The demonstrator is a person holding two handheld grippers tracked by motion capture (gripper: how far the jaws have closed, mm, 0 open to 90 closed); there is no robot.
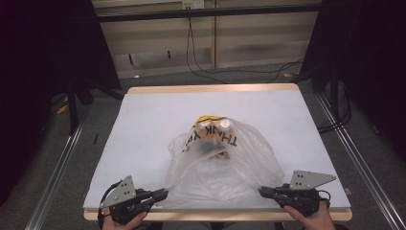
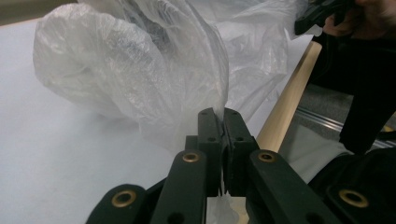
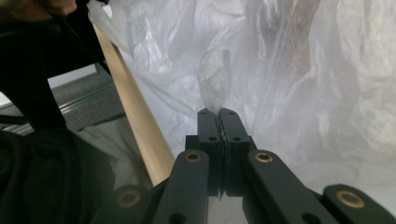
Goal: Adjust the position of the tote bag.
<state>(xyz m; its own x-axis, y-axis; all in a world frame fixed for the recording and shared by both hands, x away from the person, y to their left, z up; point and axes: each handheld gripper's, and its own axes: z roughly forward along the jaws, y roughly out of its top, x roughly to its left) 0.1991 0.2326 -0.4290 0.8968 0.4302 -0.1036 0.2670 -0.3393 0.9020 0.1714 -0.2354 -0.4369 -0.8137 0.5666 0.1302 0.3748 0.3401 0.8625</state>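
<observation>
Plastic bag [image 1: 218,165] edges were pinched by both the left gripper [image 1: 163,194] and right gripper [image 1: 262,192] low in frame, contents still inside, lifting yet to come.

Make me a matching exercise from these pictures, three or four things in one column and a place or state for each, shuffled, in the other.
Things:
1. left hand-held gripper
2. right hand-held gripper
3. plastic bag
4. bottles

States:
A. white caps, inside the bag
B. clear, printed with black letters
C. shut on the bag's near right corner
D. shut on the bag's near left corner

Pairs: 1-D, 2-C, 3-B, 4-A
</observation>
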